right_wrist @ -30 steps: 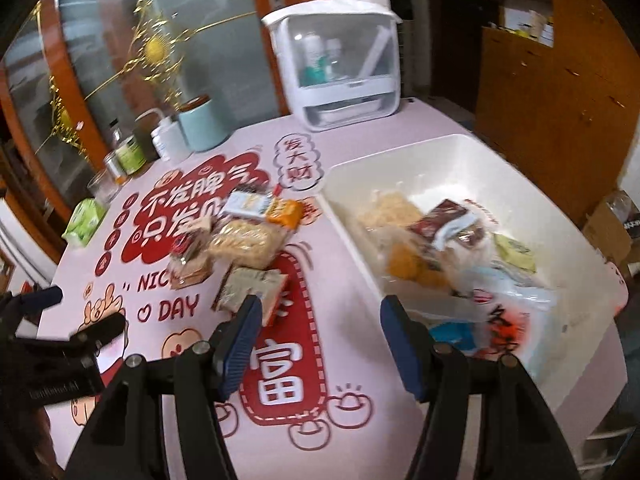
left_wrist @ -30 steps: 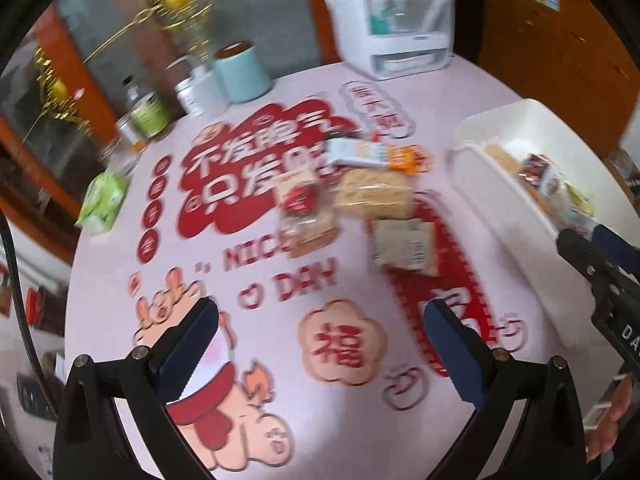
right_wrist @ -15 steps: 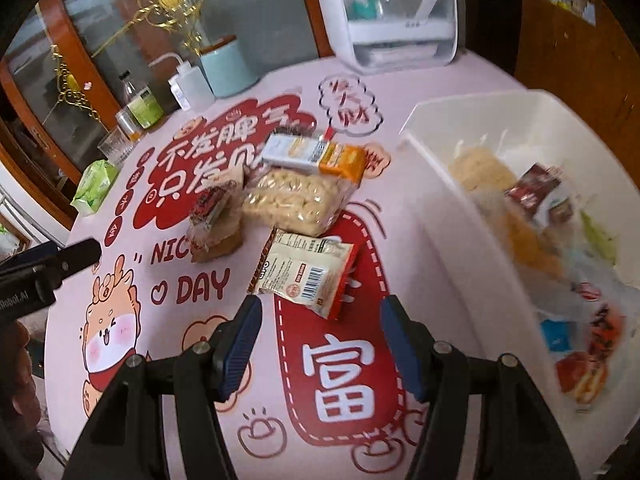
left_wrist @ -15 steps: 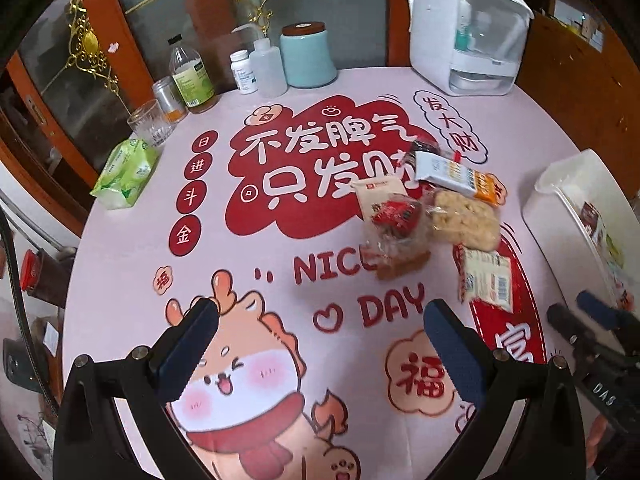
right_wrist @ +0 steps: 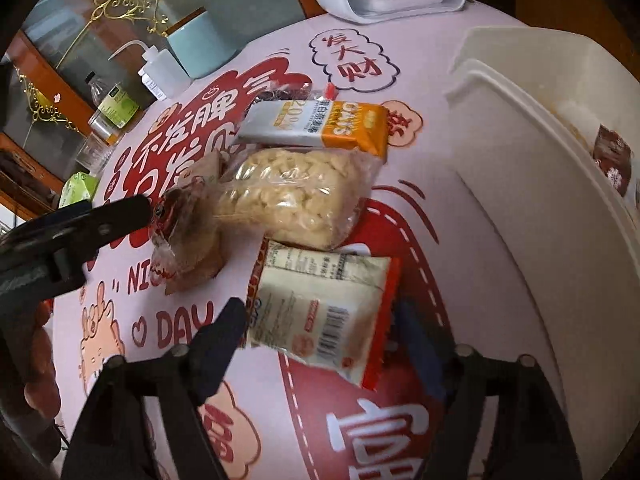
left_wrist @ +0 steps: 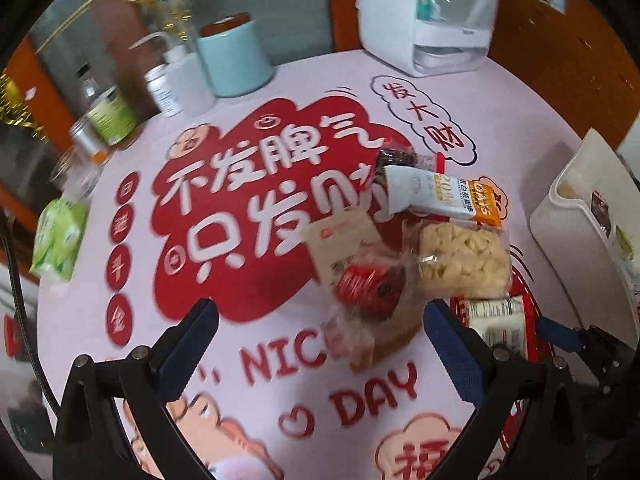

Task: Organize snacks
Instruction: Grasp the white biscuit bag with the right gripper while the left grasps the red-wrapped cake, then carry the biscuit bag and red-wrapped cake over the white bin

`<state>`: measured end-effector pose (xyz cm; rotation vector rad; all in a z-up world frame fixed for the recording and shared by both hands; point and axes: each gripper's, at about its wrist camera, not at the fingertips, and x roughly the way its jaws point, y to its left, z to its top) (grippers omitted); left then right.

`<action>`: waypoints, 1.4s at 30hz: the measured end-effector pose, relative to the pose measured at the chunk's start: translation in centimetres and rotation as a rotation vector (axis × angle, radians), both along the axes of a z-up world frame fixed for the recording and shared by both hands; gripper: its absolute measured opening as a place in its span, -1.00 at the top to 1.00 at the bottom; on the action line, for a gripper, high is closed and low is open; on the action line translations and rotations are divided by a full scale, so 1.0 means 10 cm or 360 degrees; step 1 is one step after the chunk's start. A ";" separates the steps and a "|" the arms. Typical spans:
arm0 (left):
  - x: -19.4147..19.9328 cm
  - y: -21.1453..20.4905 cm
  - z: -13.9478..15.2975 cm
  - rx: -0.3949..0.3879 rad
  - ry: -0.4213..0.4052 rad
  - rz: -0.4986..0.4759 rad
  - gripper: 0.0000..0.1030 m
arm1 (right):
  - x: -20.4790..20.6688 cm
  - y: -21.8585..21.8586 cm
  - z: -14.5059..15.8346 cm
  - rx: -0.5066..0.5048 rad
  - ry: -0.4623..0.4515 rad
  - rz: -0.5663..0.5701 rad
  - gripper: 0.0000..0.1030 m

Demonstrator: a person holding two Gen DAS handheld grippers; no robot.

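Observation:
Several snack packets lie on the pink printed tablecloth. A white packet with a barcode and red edge [right_wrist: 324, 316] lies between the open fingers of my right gripper [right_wrist: 324, 344]. Behind it lie a clear bag of pale puffs [right_wrist: 296, 196] and a white-and-orange OATS bar [right_wrist: 320, 124]. A clear bag with a red label [left_wrist: 368, 292] sits just ahead of my open, empty left gripper [left_wrist: 320, 340]. The puffs bag [left_wrist: 464, 260] and the OATS bar [left_wrist: 440, 196] also show in the left wrist view. The white bin [right_wrist: 540, 184] with snacks inside stands to the right.
At the table's far edge stand a teal canister [left_wrist: 234, 56], a white squeeze bottle [left_wrist: 184, 80], small bottles, a glass and a white appliance [left_wrist: 436, 12]. A green tissue pack [left_wrist: 58, 240] lies at the left edge. The left gripper's arm [right_wrist: 68, 232] reaches in at the right view's left.
Both grippers have moved forward and down toward the snacks. The right gripper has swung left from the bin and now straddles the barcode packet. The left gripper has closed in on the red-label bag.

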<state>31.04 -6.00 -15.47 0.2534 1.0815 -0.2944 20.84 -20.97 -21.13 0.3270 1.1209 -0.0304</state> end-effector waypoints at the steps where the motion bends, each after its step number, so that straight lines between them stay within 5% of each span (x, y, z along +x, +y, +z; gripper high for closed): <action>1: 0.06 -0.03 -0.05 -0.0010 0.0022 -0.0016 -0.98 | 0.01 0.02 -0.01 -0.0014 -0.0006 0.0009 -0.72; 4: 0.17 -0.09 -0.22 -0.0015 0.0100 -0.0033 -0.88 | 0.04 0.11 -0.03 -0.0065 -0.0023 0.0034 -0.90; 10: 0.28 -0.14 -0.44 -0.0053 0.0190 -0.0016 -0.54 | 0.11 0.30 -0.11 -0.0336 -0.0007 0.0092 -0.90; 12: 0.30 -0.14 -0.49 -0.0073 0.0219 -0.0009 -0.38 | 0.10 0.33 -0.12 -0.0376 -0.0015 0.0091 -0.83; 14: 0.31 -0.15 -0.53 -0.0087 0.0237 -0.0009 -0.01 | 0.07 0.33 -0.11 -0.0452 -0.0036 0.0076 -0.51; 19: 0.22 -0.18 -0.50 -0.0045 0.0177 -0.0030 0.05 | -0.01 0.27 -0.06 -0.0442 -0.0069 0.0087 -0.17; 29: -0.10 0.02 -0.26 -0.0099 0.0133 0.0038 0.06 | -0.24 0.08 0.14 -0.0171 -0.0130 0.0068 -0.15; 42: -0.93 -0.07 0.25 -0.0218 0.0125 0.0024 0.06 | -0.79 -0.15 0.85 -0.0087 -0.0397 0.0121 -0.15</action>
